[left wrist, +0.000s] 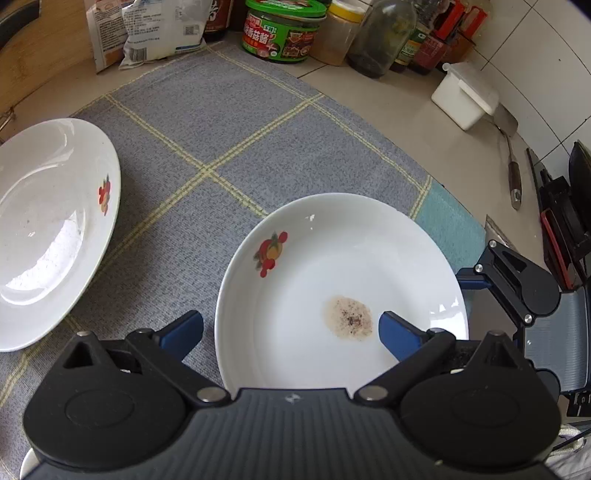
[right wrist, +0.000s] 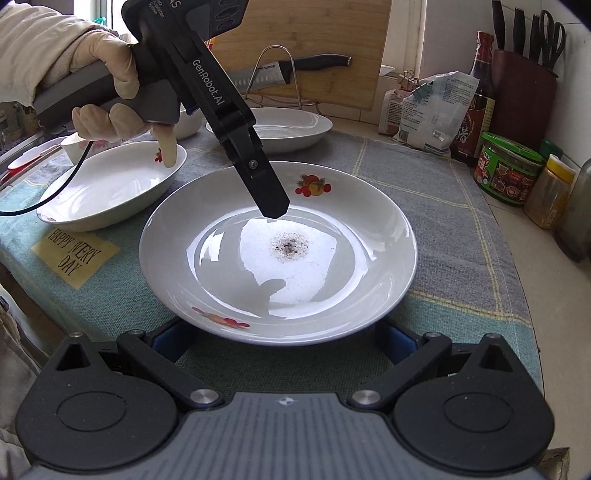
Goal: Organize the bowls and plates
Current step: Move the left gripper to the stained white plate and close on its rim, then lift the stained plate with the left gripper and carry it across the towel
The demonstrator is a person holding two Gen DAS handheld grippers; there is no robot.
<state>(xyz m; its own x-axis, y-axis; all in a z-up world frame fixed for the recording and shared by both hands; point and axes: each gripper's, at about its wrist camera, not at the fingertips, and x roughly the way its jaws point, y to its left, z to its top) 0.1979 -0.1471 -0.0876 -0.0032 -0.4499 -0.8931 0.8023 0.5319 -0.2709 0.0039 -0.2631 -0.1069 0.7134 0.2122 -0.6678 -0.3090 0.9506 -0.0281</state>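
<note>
A white deep plate (right wrist: 332, 229) with fruit prints and a dried speckled stain at its centre sits on the grey checked cloth (right wrist: 436, 192). Its near rim overhangs the tips of my right gripper (right wrist: 282, 343), which is open with a blue finger on each side. My left gripper (left wrist: 291, 332) points steeply down at the same plate (left wrist: 332, 266) and stands open. One blue finger (left wrist: 184, 330) is outside the rim and the other is over the inside. A second white plate (left wrist: 48, 229) lies to the left; in the right wrist view the same plate (right wrist: 110, 184) is left of the stained plate.
A third plate (right wrist: 288, 125) and small white bowls (right wrist: 74, 144) sit further back. A knife on a wire rack (right wrist: 288, 70) leans against a wooden board. Jars and bottles (left wrist: 284, 33), a flour bag (left wrist: 162, 33), a white box (left wrist: 461, 96) and a spatula (left wrist: 511, 162) crowd the counter's back edge.
</note>
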